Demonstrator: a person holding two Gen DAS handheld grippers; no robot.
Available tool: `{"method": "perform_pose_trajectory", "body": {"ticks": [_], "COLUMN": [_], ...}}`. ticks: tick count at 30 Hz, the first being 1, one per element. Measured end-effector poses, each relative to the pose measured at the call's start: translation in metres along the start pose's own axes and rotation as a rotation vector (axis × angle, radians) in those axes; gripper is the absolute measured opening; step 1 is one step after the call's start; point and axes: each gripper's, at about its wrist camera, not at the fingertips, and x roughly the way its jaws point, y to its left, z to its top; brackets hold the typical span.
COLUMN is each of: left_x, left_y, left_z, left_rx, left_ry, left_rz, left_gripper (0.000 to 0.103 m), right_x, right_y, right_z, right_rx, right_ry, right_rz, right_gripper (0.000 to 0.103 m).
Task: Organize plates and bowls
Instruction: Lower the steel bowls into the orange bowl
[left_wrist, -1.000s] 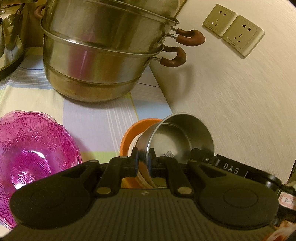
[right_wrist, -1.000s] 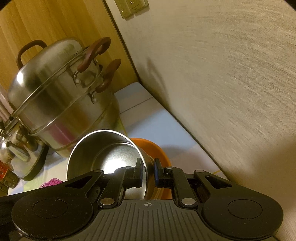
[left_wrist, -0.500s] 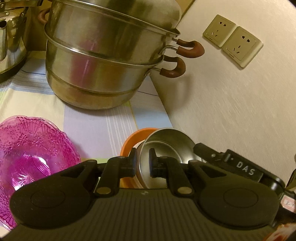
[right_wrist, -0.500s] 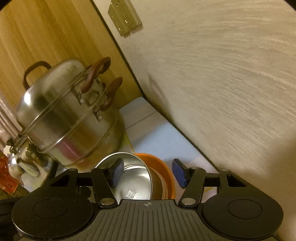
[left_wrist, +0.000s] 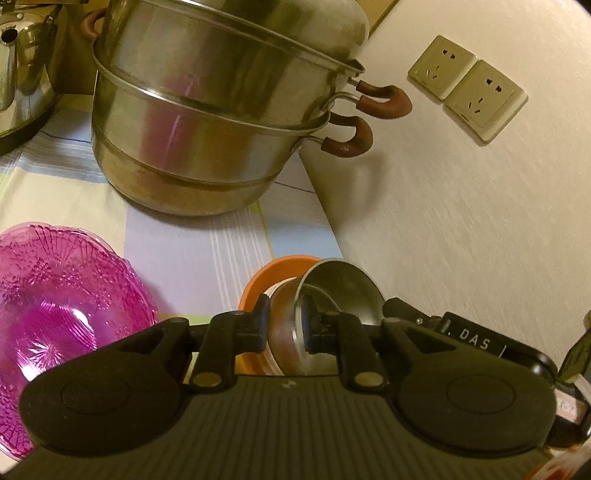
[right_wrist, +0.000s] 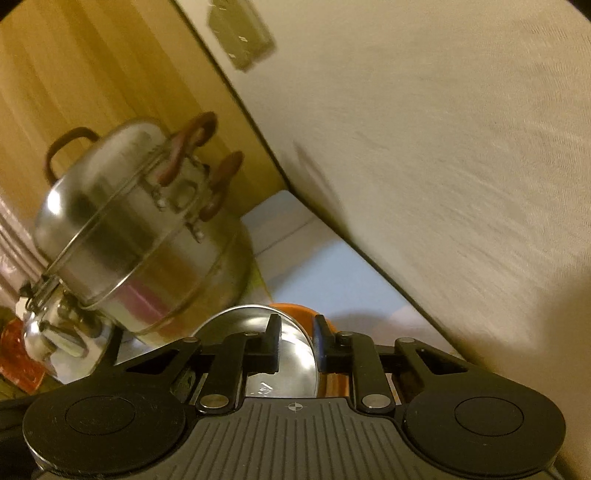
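Left wrist view: we list a wall (left_wrist: 461, 221) close on the right, a steamer pot (left_wrist: 207, 122) ahead, a pink glass bowl (left_wrist: 62, 295) left, bare tablecloth (left_wrist: 207, 251) between. Left gripper (left_wrist: 284, 319), jaws opening, straddles the steel bowl (left_wrist: 340, 291) rim, tilted in the orange bowl (left_wrist: 266, 277). Right gripper (right_wrist: 295, 341), jaws closing, brackets the opposite rim.
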Motion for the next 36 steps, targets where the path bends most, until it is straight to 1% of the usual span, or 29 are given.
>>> {"method": "perform_pose_trajectory", "body": {"ticks": [6, 11, 19, 24, 27, 33, 36], "left_x": [0.004, 0.006, 0.005, 0.006, 0.01, 0.009, 0.009], "left_y": [-0.002, 0.001, 0.001, 0.003, 0.003, 0.005, 0.004], "left_z": [-0.001, -0.001, 0.0, 0.001, -0.001, -0.001, -0.002], "left_rx": [0.005, 0.012, -0.004, -0.035, -0.036, -0.039, -0.036], "left_ry": [0.001, -0.01, -0.013, -0.003, 0.015, 0.013, 0.014], "left_rz": [0.001, 0.03, 0.008, -0.036, -0.033, -0.028, -0.028], "left_gripper": [0.014, 0.014, 0.014, 0.014, 0.014, 0.014, 0.014], "right_x": [-0.001, 0.0, 0.0, 0.003, 0.007, 0.009, 0.012], "right_y": [0.001, 0.0, 0.0, 0.001, 0.003, 0.003, 0.001], "right_z": [0.0, 0.0, -0.001, -0.002, -0.005, -0.006, -0.008], "right_rx": [-0.007, -0.006, -0.005, 0.007, -0.004, -0.013, -0.001], "right_ry": [-0.002, 0.002, 0.01, 0.04, 0.058, 0.063, 0.086], "right_rz": [0.016, 0.019, 0.015, 0.038, 0.033, 0.029, 0.036], "right_gripper": [0.02, 0.02, 0.02, 0.02, 0.02, 0.02, 0.02]}}
